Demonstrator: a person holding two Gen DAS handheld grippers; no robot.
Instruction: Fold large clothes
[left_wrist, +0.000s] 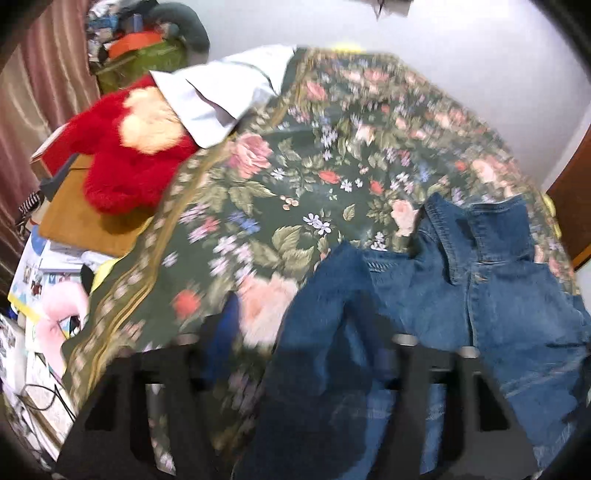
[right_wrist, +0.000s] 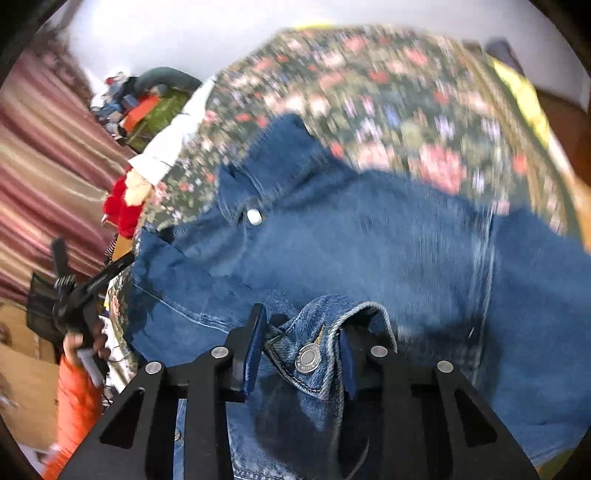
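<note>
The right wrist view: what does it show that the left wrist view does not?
Only the right wrist view shows the right gripper closed on the denim jacket at a metal button, and an orange sleeve. Only the left wrist view shows the wooden board. Both show the jacket, the floral bedspread and the red plush toy.

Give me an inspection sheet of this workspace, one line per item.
Surface: floral bedspread, dark green with roses.
Job's things: denim jacket spread on it, unfolded.
Clutter: red plush toy, white cloth, papers beside the bed.
Grippers: right gripper shut on the jacket's buttoned edge; left gripper over denim and bedspread, grip too blurred to tell.
Cables: black cable on the papers at lower left.
Surroundings: striped curtain, white wall.
</note>
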